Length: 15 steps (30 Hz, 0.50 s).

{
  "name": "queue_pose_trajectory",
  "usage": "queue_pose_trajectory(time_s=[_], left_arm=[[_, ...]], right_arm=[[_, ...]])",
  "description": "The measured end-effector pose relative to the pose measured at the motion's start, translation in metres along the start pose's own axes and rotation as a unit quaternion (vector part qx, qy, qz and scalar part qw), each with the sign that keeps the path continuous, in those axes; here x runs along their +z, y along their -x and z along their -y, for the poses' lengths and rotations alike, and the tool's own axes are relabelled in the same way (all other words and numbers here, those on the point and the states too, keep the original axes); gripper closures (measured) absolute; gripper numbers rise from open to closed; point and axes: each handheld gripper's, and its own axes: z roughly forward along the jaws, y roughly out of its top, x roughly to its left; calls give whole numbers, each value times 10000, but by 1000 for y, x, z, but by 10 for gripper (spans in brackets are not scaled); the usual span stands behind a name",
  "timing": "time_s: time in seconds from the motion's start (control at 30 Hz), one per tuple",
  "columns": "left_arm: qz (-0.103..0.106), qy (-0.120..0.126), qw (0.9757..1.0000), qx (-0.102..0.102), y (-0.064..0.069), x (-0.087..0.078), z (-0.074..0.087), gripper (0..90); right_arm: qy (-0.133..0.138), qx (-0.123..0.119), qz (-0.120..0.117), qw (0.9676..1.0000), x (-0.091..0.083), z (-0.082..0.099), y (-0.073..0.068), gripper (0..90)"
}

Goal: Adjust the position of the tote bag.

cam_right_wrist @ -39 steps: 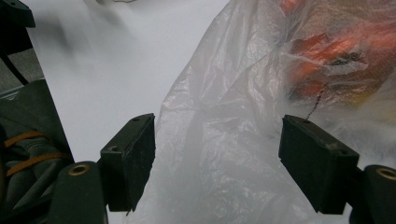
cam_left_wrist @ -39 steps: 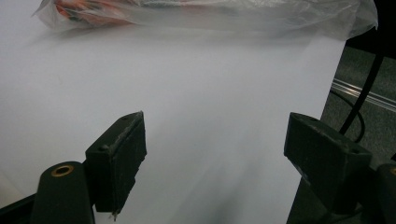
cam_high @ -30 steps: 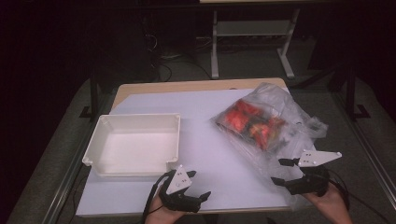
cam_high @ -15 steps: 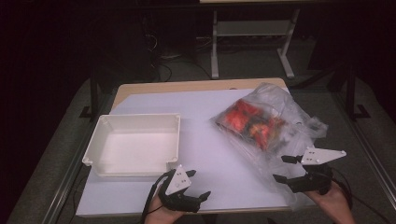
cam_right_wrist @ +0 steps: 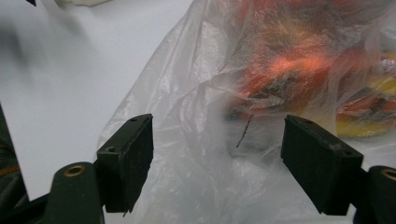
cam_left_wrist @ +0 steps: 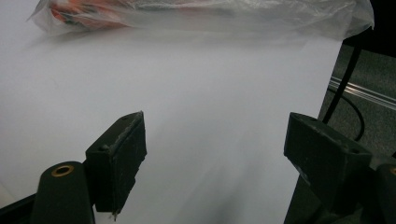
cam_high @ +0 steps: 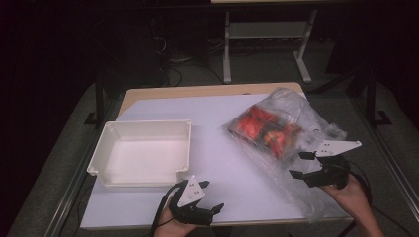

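Now the plastic bag [cam_high: 284, 131] of red items, lying right of the white tray [cam_high: 141, 153], is approached by the wide-open right claw [cam_high: 302, 165]; its film must be pinched next. The left claw [cam_high: 211, 197] is held wide, empty.

Right tool [cam_high: 302, 165] open over clear bag [cam_high: 291, 123]; left tool [cam_high: 213, 196] open, near white tray [cam_high: 101, 148].
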Motion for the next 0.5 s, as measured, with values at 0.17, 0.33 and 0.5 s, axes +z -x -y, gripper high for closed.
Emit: queue_pose_trajectory(time_s=[0.17, 0.33, 0.5], left_arm=[[6, 7, 10000, 8, 0, 0, 0, 208], [15, -11, 10000, 5, 0, 0, 0, 210], [35, -43, 10000, -8, 1, 1, 1, 211]], right_arm=[[-186, 50, -8, 9998, 14, 4, 2, 300], [-486, 80, 26, 9988, 25, 14, 1, 416], [-636, 42, 74, 9979, 31, 18, -1, 577]])
